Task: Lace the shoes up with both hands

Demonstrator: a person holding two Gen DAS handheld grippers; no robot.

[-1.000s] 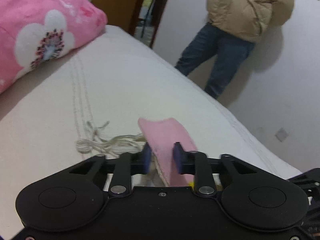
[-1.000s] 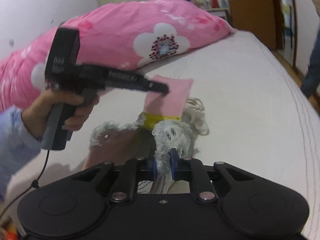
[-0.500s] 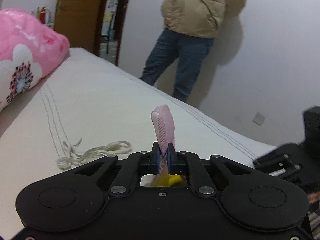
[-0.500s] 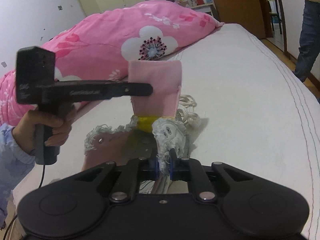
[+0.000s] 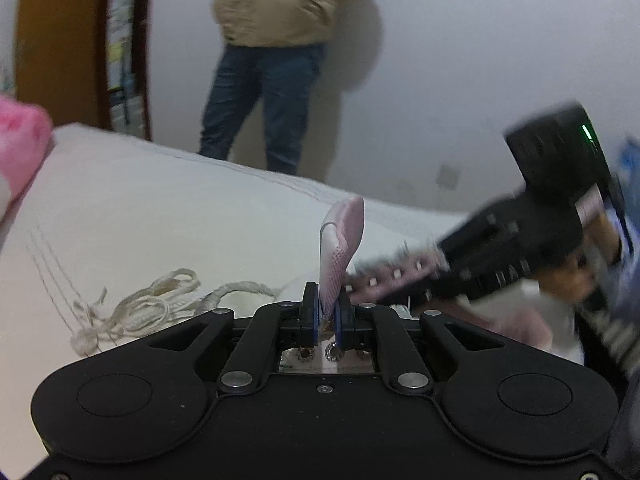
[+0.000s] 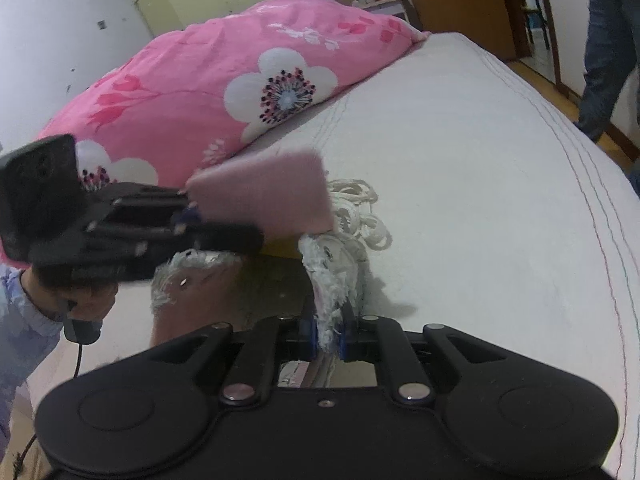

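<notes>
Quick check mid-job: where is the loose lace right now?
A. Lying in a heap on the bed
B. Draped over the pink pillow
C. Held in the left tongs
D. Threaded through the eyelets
A: the loose lace lies bunched on the bed, while the left tongs pinch the pink tongue.

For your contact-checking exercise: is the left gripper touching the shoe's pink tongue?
Touching. In the left wrist view the left gripper has its two blue pads closed against both faces of the pink tongue, which stands up between them with no gap.
</notes>
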